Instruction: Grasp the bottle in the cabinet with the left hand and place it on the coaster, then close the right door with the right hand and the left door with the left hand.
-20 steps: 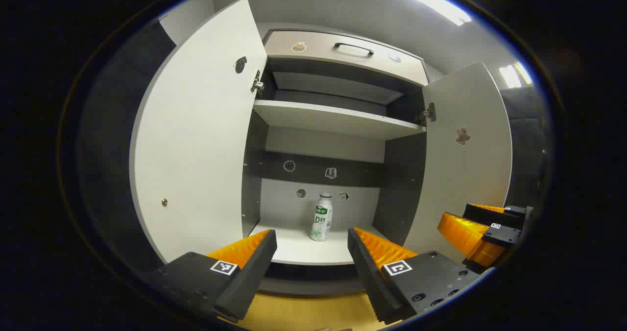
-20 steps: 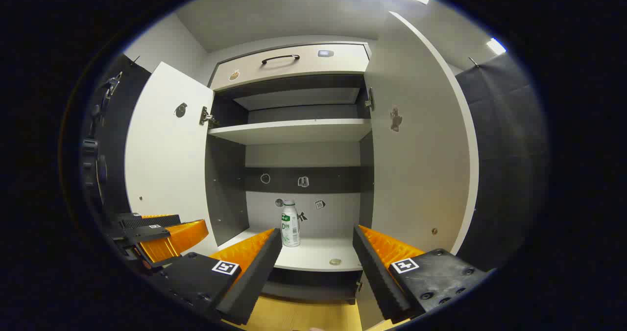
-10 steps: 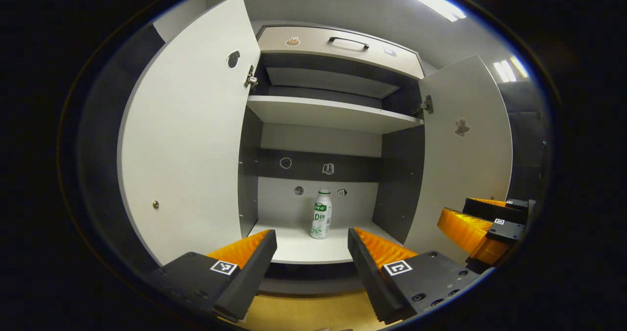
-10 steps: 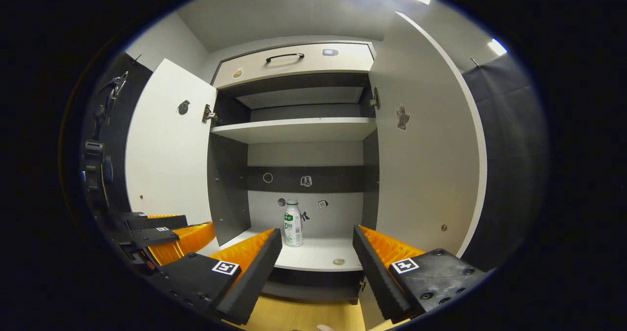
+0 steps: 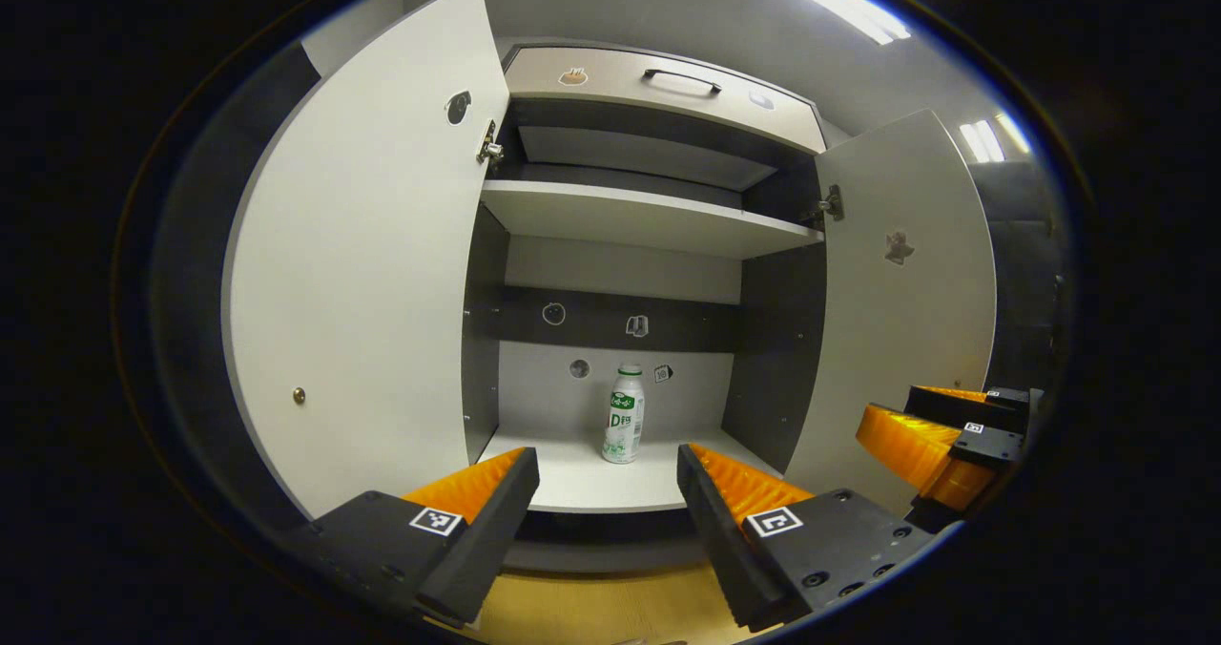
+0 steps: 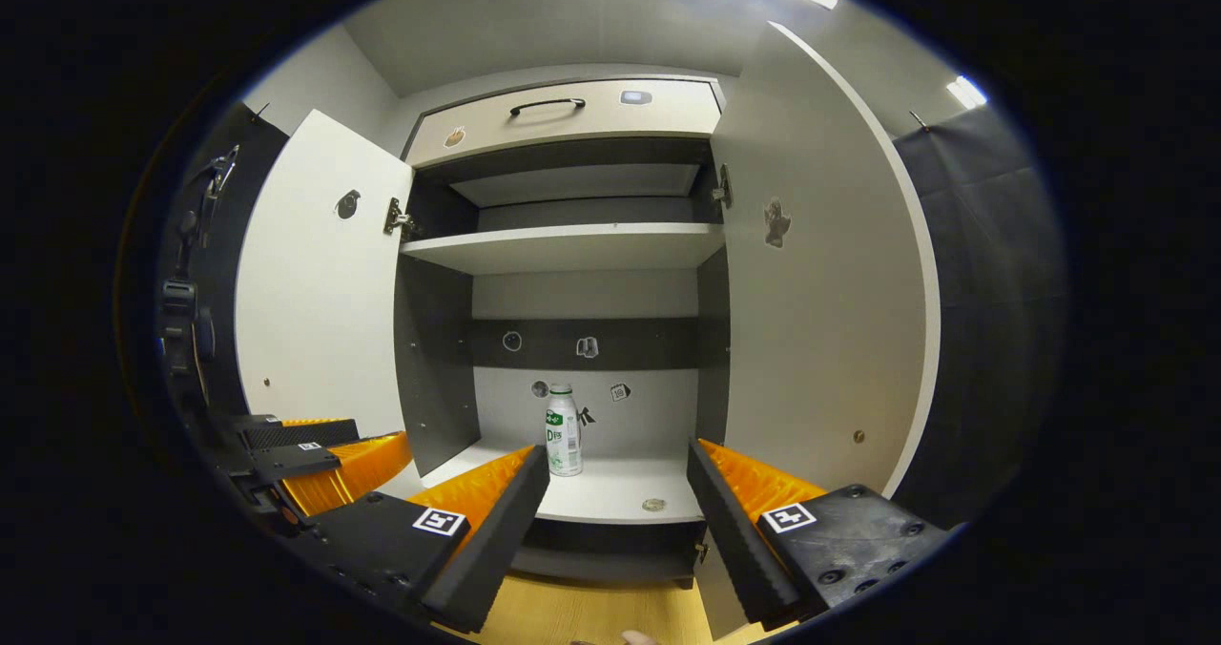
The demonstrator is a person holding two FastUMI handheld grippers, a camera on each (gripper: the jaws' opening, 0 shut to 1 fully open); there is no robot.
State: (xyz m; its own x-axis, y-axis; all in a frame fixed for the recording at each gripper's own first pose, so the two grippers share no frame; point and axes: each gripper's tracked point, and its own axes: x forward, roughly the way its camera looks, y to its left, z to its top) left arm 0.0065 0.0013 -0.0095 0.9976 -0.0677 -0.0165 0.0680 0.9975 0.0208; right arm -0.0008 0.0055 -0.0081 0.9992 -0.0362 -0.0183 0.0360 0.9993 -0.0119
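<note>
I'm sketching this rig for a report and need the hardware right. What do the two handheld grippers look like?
Both match. The left gripper has two wedge-shaped fingers with ribbed inner faces, each on a dark block mount with a small square black-and-white marker and screw holes. The right gripper is built the same way, with its own markers. Seen from the side in the left gripper view, it shows the same ribbed wedges and tagged mounts.
</note>
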